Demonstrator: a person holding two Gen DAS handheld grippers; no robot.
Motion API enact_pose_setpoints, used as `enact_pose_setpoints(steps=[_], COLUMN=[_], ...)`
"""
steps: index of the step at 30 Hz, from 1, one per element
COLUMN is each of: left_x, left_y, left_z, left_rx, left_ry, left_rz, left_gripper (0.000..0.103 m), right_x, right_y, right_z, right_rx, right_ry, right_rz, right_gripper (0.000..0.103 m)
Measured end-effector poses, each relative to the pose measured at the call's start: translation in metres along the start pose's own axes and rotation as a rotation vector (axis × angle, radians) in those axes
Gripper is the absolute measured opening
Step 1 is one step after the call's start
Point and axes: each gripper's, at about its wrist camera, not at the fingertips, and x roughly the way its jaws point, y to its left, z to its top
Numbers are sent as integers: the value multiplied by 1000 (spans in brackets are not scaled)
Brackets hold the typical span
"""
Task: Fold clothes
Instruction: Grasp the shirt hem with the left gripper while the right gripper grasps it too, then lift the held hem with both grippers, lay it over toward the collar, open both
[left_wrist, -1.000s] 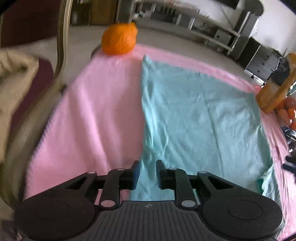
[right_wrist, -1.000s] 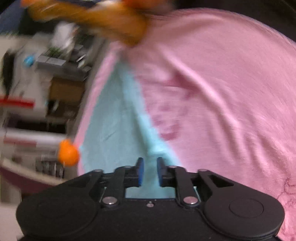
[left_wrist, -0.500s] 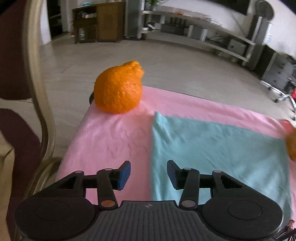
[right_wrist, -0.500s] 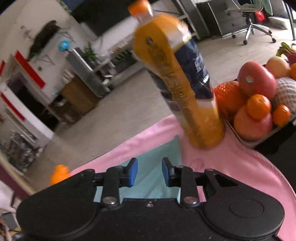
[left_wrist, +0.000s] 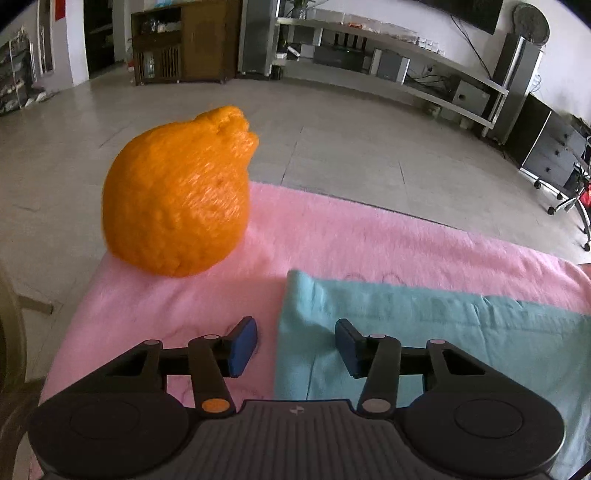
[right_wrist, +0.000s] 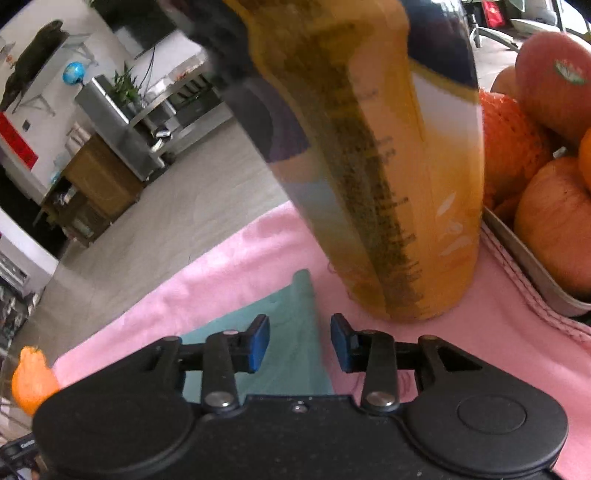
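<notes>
Both claws, left (left_wrist: 295, 345) and right (right_wrist: 300, 342), now spread, released from teal cloth (left_wrist: 424, 343) and poised at its far corners for another fold.

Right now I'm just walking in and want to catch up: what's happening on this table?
A person holds two grippers over a teal cloth spread on a pink cover. The left gripper and right gripper each sit at a far corner, jaws open, gripping nothing. An orange fruit and juice bottle stand nearby.
</notes>
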Motion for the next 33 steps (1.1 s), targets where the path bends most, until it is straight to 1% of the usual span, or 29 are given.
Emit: enact_pose_setpoints(steps=[1,2,3,4,5,6,7,8,9,12,16,20,23,26,27,29,32,33], left_x=[2,3,2,0,-1,-3,-5,-6,-8,-26,-63,-104,-140,-177,-190,-213,-240,-245], left_y=[-3,-7,-10,-12,-15,-18,-20,-23,-26,-32,-35,-36,-38,-38,-39,-40,-37,-34], left_z=[1,2,3,3,4,4,4,5,5,5,5,1,-9,-28,-38,-56,-98,-115], left_rx=[18,37,47,56,65,74,83,92,101,137,132,121,111,119,128,151,163,161], left_ry=[-9,-17,-25,-32,-39,-46,-53,-60,-67,-111,-159,-193,-208,-221,-227,-234,-221,-201], left_rz=[14,29,36,43,49,55,62,68,75,90,96,110,123,133,131,142,134,130], left_gripper=[46,35,26,10,6,5,5,5,5,5,5,5,5,5,5,5,5,5], right_x=[2,3,6,7,8,11,10,10,7,-11,-41,-84,-122,-161,-169,-197,-233,-242], right_y=[0,-1,-1,-2,-3,-3,-2,-1,2,12,26,37,42,42,45,39,23,17], right_z=[0,0,0,0,0,3,4,5,6,3,-4,-6,-5,-9,-9,-17,-35,-45], right_rx=[3,6,13,27,44,54,56,56,43,-31,-116,-190,-219,-239,-241,-242,-232,-224], right_ry=[-11,-23,-30,-40,-50,-54,-58,-62,-68,-107,-144,-159,-176,-184,-181,-182,-174,-169], right_rz=[-1,-3,-4,-5,-6,-11,-21,-32,-48,-54,-47,-29,-27,-27,-25,-13,6,16], right_gripper=[37,36,36,36,36,34,29,7,3,2,2,2,2,2,2,2,2,2])
